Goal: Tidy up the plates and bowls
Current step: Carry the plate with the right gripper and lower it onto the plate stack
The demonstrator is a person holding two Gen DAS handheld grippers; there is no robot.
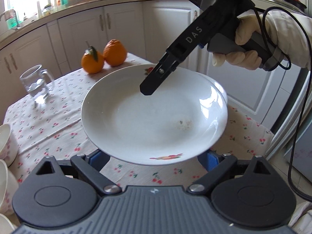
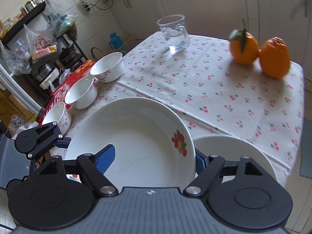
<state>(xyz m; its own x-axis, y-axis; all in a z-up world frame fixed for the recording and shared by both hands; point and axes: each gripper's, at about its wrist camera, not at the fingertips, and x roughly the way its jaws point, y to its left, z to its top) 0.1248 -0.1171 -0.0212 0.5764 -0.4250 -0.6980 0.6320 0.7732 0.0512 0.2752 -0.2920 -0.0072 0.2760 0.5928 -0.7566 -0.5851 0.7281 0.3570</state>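
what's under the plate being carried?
Another white plate on the tablecloth sits partly beneath the carried plate, peeking out on one side. The rest of it and the cloth directly below are covered.

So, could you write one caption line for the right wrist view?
Fruit-print plate between the fingers of the right tool, beside a second plate; three bowls, glass mug and two oranges beyond.

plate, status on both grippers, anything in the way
right gripper shut on plate rim, plate held off the table. left gripper open, fingers under its near edge. second plate on table close beneath, bowls clear aside.
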